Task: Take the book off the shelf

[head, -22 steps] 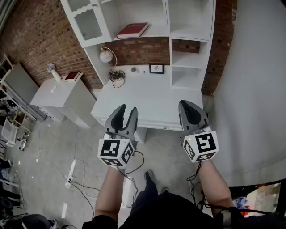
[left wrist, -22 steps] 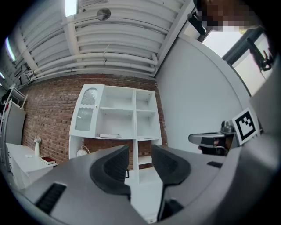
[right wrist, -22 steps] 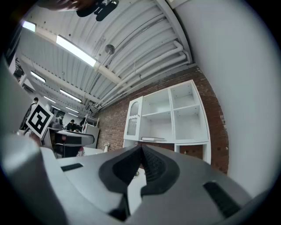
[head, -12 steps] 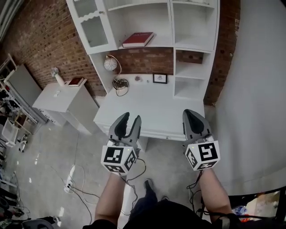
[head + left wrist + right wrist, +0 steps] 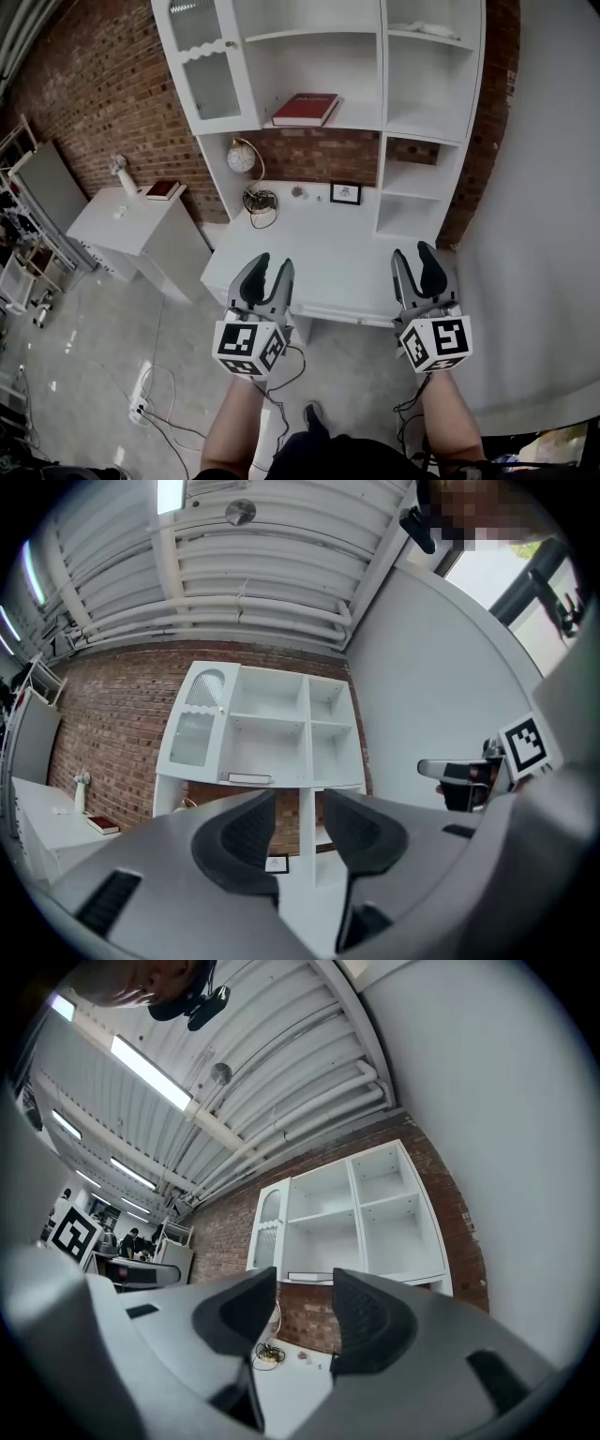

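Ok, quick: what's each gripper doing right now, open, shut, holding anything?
Left gripper: open, nothing between its jaws.
Right gripper: open, nothing between its jaws.

I see the book lying on the shelf, near its middle; below, along the back edge of the desk, a clock at the left corner, cables beside it, a picture frame rightward

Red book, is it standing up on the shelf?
No, the red book lies flat on the white shelf with its cover facing up.
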Demonstrator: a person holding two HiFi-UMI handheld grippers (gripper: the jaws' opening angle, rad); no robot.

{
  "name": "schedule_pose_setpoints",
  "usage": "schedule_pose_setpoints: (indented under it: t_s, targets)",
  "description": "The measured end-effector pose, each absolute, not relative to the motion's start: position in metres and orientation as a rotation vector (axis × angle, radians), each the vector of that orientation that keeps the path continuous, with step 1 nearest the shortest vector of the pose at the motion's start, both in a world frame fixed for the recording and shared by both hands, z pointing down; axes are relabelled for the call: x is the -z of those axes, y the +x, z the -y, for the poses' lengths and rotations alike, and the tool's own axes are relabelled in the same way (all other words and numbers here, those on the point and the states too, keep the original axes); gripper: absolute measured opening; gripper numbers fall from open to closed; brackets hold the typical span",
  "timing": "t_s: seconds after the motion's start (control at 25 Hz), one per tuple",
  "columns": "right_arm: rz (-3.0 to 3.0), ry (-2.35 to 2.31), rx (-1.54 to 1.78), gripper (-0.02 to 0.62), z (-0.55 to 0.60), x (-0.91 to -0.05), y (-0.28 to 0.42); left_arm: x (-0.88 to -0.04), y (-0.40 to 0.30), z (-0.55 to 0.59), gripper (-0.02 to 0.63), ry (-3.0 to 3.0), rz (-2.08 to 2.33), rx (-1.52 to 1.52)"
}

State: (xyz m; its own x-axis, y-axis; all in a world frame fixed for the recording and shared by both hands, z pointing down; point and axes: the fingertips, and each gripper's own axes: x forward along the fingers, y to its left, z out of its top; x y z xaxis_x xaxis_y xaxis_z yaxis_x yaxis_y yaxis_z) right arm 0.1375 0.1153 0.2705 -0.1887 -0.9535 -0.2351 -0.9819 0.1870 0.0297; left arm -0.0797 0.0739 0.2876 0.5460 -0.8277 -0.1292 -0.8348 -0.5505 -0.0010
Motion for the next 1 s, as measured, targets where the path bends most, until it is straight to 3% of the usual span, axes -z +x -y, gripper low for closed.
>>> schedule_pose_setpoints:
  t_s: [1.0]
  targets:
    - [-2.193, -2.164, -0.174, 0.144, 0.024, -0.287, 0.121, -0.319, -0.126, 0.119, 0.158, -2.864, -1.370, -0.236]
